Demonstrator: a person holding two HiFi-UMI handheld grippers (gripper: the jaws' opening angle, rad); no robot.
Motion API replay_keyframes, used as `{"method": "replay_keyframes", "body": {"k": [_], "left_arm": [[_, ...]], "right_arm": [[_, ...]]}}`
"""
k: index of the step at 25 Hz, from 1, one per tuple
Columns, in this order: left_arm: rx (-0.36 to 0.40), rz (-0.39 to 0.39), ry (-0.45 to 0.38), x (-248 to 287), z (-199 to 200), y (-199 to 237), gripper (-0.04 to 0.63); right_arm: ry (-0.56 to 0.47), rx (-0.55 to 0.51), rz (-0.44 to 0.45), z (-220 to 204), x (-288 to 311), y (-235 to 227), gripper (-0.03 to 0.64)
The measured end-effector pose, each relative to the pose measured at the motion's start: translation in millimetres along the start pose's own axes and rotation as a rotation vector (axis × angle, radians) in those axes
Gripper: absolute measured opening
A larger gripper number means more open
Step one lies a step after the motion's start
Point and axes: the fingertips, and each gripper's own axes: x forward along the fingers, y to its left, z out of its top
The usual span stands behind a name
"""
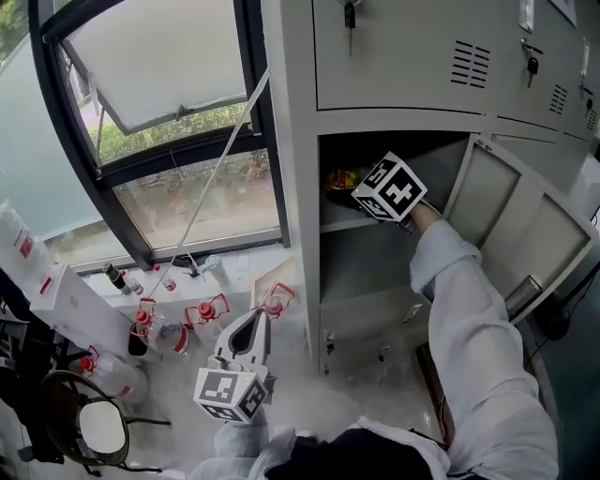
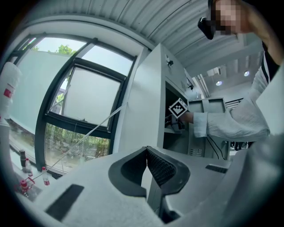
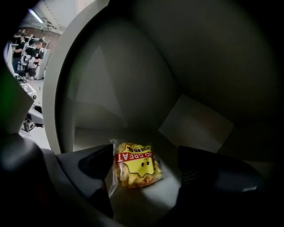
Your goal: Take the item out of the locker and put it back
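A yellow snack bag (image 3: 135, 167) with a red band lies on the upper shelf inside the open grey locker (image 1: 298, 141). In the right gripper view my right gripper (image 3: 144, 162) stands open, one jaw on each side of the bag, the pads not pressing it. The head view shows that gripper's marker cube (image 1: 389, 190) at the compartment mouth, with the bag (image 1: 341, 178) just behind it in the dark. My left gripper (image 1: 258, 321) is shut and empty, held low to the left of the locker, near the window. In its own view the left gripper (image 2: 146, 153) has its pads together.
The locker door (image 1: 525, 234) stands swung open to the right. Below the shelf is a second bare compartment (image 1: 366, 258). Several red-capped bottles (image 1: 141, 323) stand on the floor by the window, and a round stool (image 1: 98, 427) is at the lower left. Keys (image 1: 349, 14) hang in upper doors.
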Motion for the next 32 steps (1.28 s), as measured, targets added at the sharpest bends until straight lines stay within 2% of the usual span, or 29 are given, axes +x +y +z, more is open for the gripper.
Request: {"method": "replay_keyframes", "body": {"k": [7, 12, 20, 27, 32], "left_arm": [[0.002, -0.055, 0.009, -7.2, -1.9, -6.1, 0.008], [0.002, -0.113, 0.025, -18.3, -7.1, -10.8, 0.008], [-0.005, -0.205, 0.061, -36.4, -22.6, -13.2, 0.008], [0.005, -0.302, 0.097, -51.3, -34.9, -25.2, 0.008], [-0.004, -0.335, 0.099, -55.7, -39.2, -40.2, 0.008]], "right_arm": [[-0.09, 0.015, -0.104, 14.3, -48.1, 5.8, 0.44], [-0.16, 0.065, -0.168, 19.7, -89.9, 26.6, 0.44], [-0.245, 0.258, -0.266, -5.7, -145.4, 81.3, 0.44], [-0.276, 0.401, -0.398, -28.8, -193.6, 139.3, 0.439], [-0.291, 0.53, -0.419, -57.1, -217.5, 184.7, 0.415]]}}
